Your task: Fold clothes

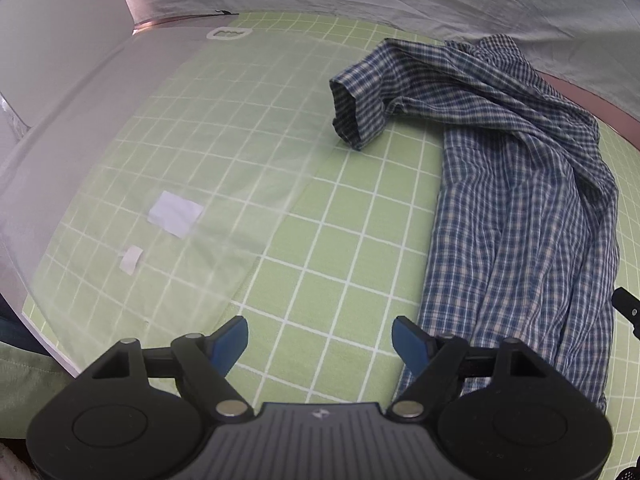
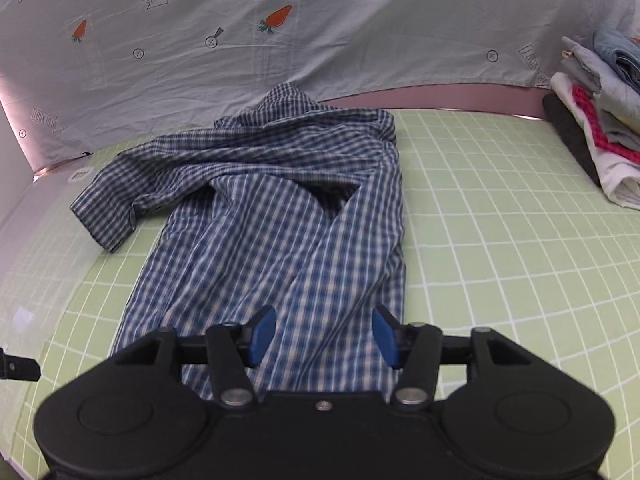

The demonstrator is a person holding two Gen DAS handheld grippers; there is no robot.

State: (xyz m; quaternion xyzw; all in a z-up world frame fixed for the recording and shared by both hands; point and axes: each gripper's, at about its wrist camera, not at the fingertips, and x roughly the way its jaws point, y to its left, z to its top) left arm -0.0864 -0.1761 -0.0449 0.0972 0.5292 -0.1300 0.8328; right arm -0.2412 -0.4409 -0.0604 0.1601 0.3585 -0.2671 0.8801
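The work surface is a light green cutting mat (image 2: 500, 220) ruled with a white grid, backed by a pale sheet printed with carrots and "LOOK HERE" arrows (image 2: 280, 40); a stack of folded garments (image 2: 596, 120) sits at the far right edge of the mat. The task item, a blue-and-white plaid short-sleeved shirt (image 2: 280, 220), lies on the mat with its long axis running away from the right gripper (image 2: 324, 336): the hem is nearest, directly beneath that gripper's open jaws, and the collar end is farthest, against the backdrop sheet. The right gripper is therefore the closer unit, positioned over the lower body of the shirt. Its blue-padded jaws stand moderately apart and hold nothing. The left gripper (image 1: 320, 344) is over bare mat, with the shirt's near left edge just beside its right finger; its jaws are spread wider and are likewise empty. The shirt is not flat. The upper part is bunched and creased across the shoulders, the front panels meet in a V-shaped opening, and one sleeve (image 1: 360, 108) projects leftward with its cuff open. The opposite sleeve is not distinguishable. In its present state the garment reads as narrowed lengthwise but rumpled, consistent either with a partly made fold or with a loosely laid shirt awaiting smoothing.
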